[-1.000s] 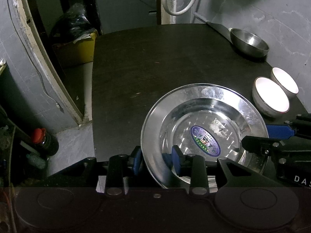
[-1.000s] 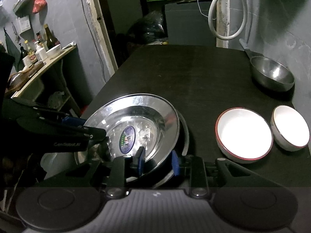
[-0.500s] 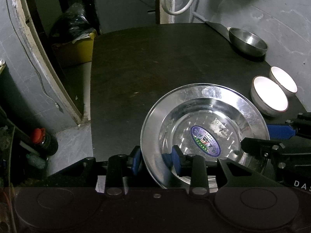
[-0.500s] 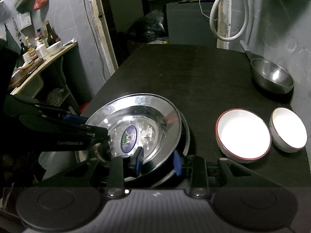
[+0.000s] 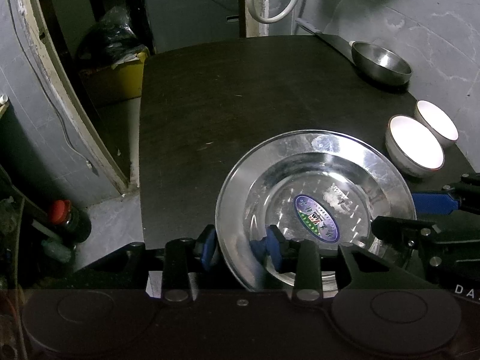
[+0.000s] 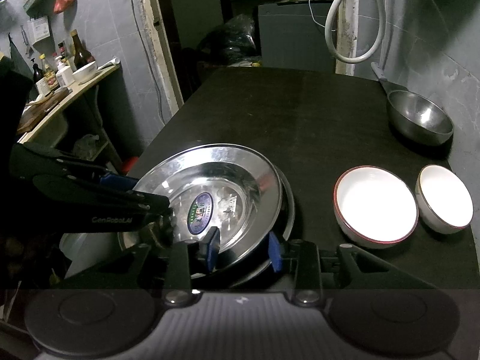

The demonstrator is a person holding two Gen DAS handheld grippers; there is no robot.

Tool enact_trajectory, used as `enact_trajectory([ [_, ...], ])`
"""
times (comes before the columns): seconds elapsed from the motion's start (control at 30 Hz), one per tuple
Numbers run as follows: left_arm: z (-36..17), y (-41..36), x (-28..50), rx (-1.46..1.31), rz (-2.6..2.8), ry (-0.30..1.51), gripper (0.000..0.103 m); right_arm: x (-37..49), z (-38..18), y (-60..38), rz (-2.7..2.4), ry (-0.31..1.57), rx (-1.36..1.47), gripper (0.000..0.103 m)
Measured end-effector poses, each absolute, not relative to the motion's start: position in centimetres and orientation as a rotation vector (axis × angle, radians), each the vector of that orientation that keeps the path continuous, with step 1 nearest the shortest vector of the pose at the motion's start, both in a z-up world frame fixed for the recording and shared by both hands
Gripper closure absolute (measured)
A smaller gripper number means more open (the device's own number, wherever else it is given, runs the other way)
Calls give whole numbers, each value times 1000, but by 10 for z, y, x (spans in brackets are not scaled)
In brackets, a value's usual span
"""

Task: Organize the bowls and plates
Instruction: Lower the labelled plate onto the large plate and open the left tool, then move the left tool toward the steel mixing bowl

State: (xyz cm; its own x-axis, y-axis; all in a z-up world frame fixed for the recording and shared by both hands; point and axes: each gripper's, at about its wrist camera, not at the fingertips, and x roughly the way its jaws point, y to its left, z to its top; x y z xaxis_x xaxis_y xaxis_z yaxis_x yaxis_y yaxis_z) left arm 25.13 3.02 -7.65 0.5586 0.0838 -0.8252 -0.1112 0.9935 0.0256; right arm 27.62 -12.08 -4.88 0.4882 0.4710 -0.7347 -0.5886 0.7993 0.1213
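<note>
A shiny steel plate [image 5: 315,180] [image 6: 228,174] with an oval sticker lies on a second steel plate [image 6: 286,210] at the near left of the dark table [image 5: 225,105]. My left gripper [image 5: 241,250] straddles the top plate's near rim, one blue pad outside and one inside. Its jaws are opening. My right gripper [image 6: 243,252] straddles the rim on the opposite side, with a dark gap beside its outer pad. To the right sit a red-rimmed white bowl [image 6: 375,207], a smaller white bowl [image 6: 444,198] and, farther back, a steel bowl [image 6: 420,117].
The table's left edge drops to the floor, where a red-capped bottle [image 5: 64,213] and a yellow bin [image 5: 126,75] stand. A white hose [image 6: 354,30] hangs on the back wall. A side counter [image 6: 60,90] with bottles is at far left.
Both grippers' pads stand slightly wider apart than a second ago. The plate, the bowls and both hands have stayed where they were.
</note>
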Motion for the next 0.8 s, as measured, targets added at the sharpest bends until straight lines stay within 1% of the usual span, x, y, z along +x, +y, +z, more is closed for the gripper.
enact_trajectory([
  [0.17, -76, 27, 251, -28, 111, 971, 58, 274, -50, -122, 643, 841, -154, 64],
  [0.37, -76, 26, 250, -32, 108, 969, 54, 275, -50, -125, 635, 843, -146, 62],
  [0.53, -74, 26, 249, -33, 100, 968, 48, 275, -50, -127, 636, 842, -146, 61],
  [0.63, -73, 26, 249, -41, 100, 961, 41, 275, -49, -129, 630, 839, -142, 57],
  [0.7, -71, 27, 248, -46, 111, 949, 30, 275, -48, -132, 623, 836, -136, 52],
  [0.73, -70, 27, 249, -47, 117, 942, 28, 275, -48, -133, 620, 835, -134, 50],
  [0.8, -68, 28, 249, -51, 129, 930, 22, 275, -48, -137, 613, 832, -125, 42],
])
